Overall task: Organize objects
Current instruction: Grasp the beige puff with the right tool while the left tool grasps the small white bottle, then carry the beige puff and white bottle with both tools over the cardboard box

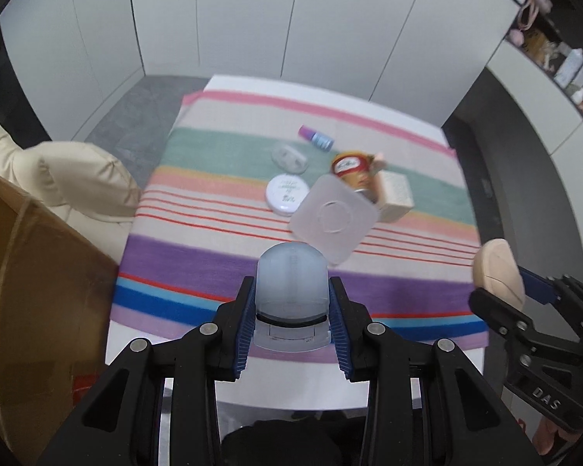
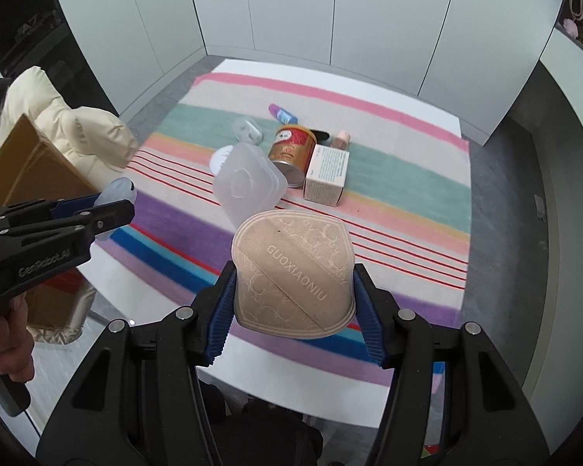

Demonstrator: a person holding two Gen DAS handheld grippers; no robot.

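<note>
left gripper (image 1: 291, 326): jaws are pinching a translucent bluish domed cap (image 1: 290, 283) by its two sides, well above the striped cloth (image 1: 213, 256).
right gripper (image 2: 295, 310): jaws are gripping a beige powder puff (image 2: 293, 272) across its width, pads pressing on both edges; it is hanging over the near edge of the cloth.
cap handling: looking like light, stiff, smooth plastic, so probably slippery. The grip is sitting near the base, where the sides run straight; higher on the dome it would likely be squeezing out.
puff handling: soft, flat and very light, I'd judge. It is bowing slightly between the pads, so an edge pinch needs only mild force. Embossed face is giving some friction.
still on cloth: frosted square lid (image 1: 332, 219), white round compact (image 1: 287, 194), red-gold tin (image 2: 291, 151) lying tilted, white carton (image 2: 326, 174), small purple-capped bottle (image 1: 316, 138), clear plug-like piece (image 1: 289, 157).
lid: thin, probably flexing; take it by one rim edge.
tin: rigid, round, likely rolling; grip across the body.
</note>
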